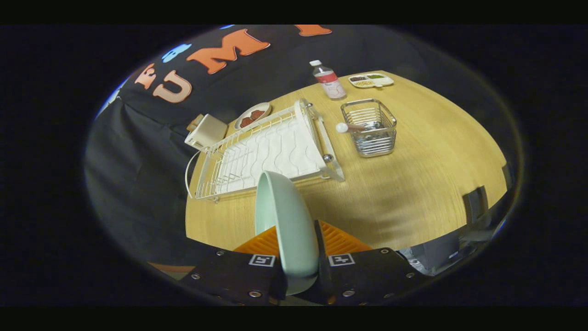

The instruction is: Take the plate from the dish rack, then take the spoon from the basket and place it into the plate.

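Observation:
A pale green plate stands on edge between my fingers, and my gripper is shut on its rim, holding it above the wooden table. Beyond the plate lies the white wire dish rack, with nothing in its slots. To the right of the rack stands a wire basket. A spoon with a white round end leans out over the basket's left rim.
A clear bottle with a red label stands behind the basket, and a divided snack tray lies to its right. A white toaster and a plate of brown food sit behind the rack.

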`<state>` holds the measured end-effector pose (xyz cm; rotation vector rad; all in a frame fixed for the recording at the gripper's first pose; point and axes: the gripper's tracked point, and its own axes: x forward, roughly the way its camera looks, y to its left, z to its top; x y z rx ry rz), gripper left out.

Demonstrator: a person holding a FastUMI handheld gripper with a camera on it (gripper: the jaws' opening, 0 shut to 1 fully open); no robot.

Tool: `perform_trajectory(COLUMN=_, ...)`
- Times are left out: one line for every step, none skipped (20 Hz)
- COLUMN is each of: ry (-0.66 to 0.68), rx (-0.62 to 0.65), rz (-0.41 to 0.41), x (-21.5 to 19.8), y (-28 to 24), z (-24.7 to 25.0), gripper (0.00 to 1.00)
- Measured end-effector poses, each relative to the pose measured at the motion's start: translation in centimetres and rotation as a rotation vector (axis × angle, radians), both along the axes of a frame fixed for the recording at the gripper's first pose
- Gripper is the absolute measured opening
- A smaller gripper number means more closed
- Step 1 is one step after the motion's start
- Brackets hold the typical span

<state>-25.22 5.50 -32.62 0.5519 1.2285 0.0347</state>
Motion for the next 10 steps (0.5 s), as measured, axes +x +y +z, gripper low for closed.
perform_trajectory(ry=0.005, rx=0.027, rz=-0.004, x=-0.1, y=0.5, z=-0.8, gripper=0.28)
perform_trajectory(ry=0.009, rx=0.053, rz=-0.011, x=-0.2, y=0.8, z=-1.4, gripper=0.28)
perform_trajectory(ry=0.020, rx=0.074, rz=-0.013, x=-0.4, y=1.1, z=-2.1, gripper=0.28)
perform_trajectory(ry=0.030, rx=0.091, rz=-0.015, x=-0.6, y=1.4, z=-2.8, gripper=0.28)
perform_trajectory(ry=0.036, rx=0.104, rz=-0.015, x=-0.8, y=1.6, z=-3.3, gripper=0.28)
perform_trajectory(ry=0.037, rx=0.119, rz=-0.016, x=-0.9, y=2.0, z=-3.8, gripper=0.28)
perform_trajectory(ry=0.040, rx=0.132, rz=-0.016, x=-1.1, y=2.2, z=-4.2, gripper=0.28)
perform_trajectory(ry=0.041, rx=0.144, rz=-0.016, x=-1.2, y=2.4, z=-4.6, gripper=0.28)
perform_trajectory(ry=0.041, rx=0.151, rz=-0.016, x=-1.1, y=2.6, z=-5.0, gripper=0.28)
perform_trajectory(ry=0.046, rx=0.179, rz=-0.023, x=-1.1, y=3.1, z=-5.3, gripper=0.28)
